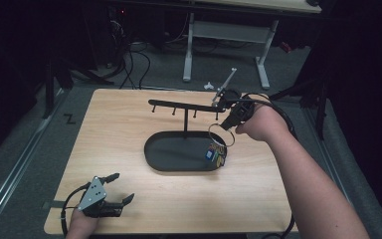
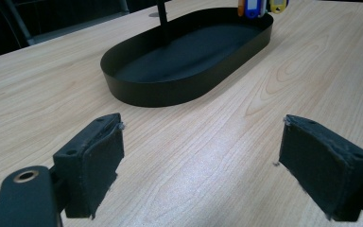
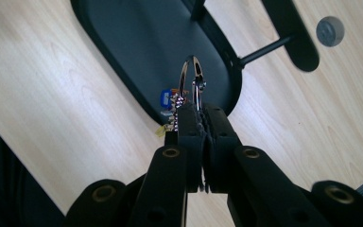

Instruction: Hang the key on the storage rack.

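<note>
A black oval tray (image 1: 151, 145) stands mid-table, with a post (image 1: 185, 122) carrying a horizontal bar of pegs (image 1: 179, 105). My right gripper (image 1: 227, 124) is over the tray's right end, below the bar's right tip, shut on a metal key ring (image 1: 222, 135). Coloured key tags (image 1: 215, 154) hang from the ring at the tray's rim. In the right gripper view the ring (image 3: 191, 75) stands up from the right gripper (image 3: 202, 118), tags (image 3: 168, 101) to its left, over the tray (image 3: 146, 47). My left gripper (image 1: 124, 186) rests open at the front left; its pads (image 2: 94, 161) hold nothing, facing the tray (image 2: 179, 92).
The wooden table (image 1: 109, 149) ends just behind my left hand. A white-legged desk (image 1: 229, 30) and cables (image 1: 129, 64) lie on the floor beyond the far edge. A small grey disc (image 3: 330, 30) shows near the bar's end (image 3: 293, 33).
</note>
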### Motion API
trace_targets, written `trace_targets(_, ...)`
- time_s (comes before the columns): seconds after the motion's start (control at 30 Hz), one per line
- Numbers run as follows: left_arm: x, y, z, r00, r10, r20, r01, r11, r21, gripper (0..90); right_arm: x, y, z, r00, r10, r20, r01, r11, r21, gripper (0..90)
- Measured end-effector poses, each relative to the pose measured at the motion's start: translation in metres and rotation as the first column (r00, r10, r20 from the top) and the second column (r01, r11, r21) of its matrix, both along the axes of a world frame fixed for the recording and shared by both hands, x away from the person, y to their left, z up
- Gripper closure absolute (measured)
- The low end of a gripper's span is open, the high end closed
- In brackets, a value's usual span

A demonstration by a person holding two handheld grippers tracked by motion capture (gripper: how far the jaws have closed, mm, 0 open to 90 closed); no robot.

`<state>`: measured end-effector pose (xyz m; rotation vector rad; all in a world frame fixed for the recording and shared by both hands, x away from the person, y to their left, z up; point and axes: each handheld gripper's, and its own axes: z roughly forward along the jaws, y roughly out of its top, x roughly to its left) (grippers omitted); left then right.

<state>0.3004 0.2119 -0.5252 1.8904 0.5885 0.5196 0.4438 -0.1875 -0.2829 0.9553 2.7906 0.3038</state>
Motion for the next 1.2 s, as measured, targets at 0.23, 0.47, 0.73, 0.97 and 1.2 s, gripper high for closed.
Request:
trace_targets(0.23,0.000,0.000,0.000,1.0000,-0.003,0.000,0.003,1.0000,0.003,15.0,0.013,0.003,0.001,0.9998,-0.013,0.013,0.013,0.9998,0.018,87.6)
trace_targets(0.47,0.000,0.000,0.000,1.0000,-0.001,0.001,0.001,1.0000,-0.001,15.0,0.026,0.003,0.006,0.9990,-0.028,0.034,0.027,0.9994,0.020,87.6)
trace_targets(0.73,0.000,0.000,0.000,1.0000,-0.001,0.003,0.001,1.0000,-0.002,15.0,0.042,0.000,0.001,0.9974,-0.063,0.033,0.063,0.9978,0.021,87.6)
trace_targets(0.97,0.000,0.000,0.000,1.0000,-0.003,0.004,0.003,1.0000,-0.001,15.0,0.050,-0.001,-0.004,0.9958,-0.090,0.017,0.089,0.9957,0.027,87.6)
trace_targets(1.2,0.000,0.000,0.000,1.0000,-0.003,0.004,0.003,1.0000,-0.001,15.0,0.054,0.004,-0.013,0.9959,-0.090,0.006,0.090,0.9958,0.017,87.5)
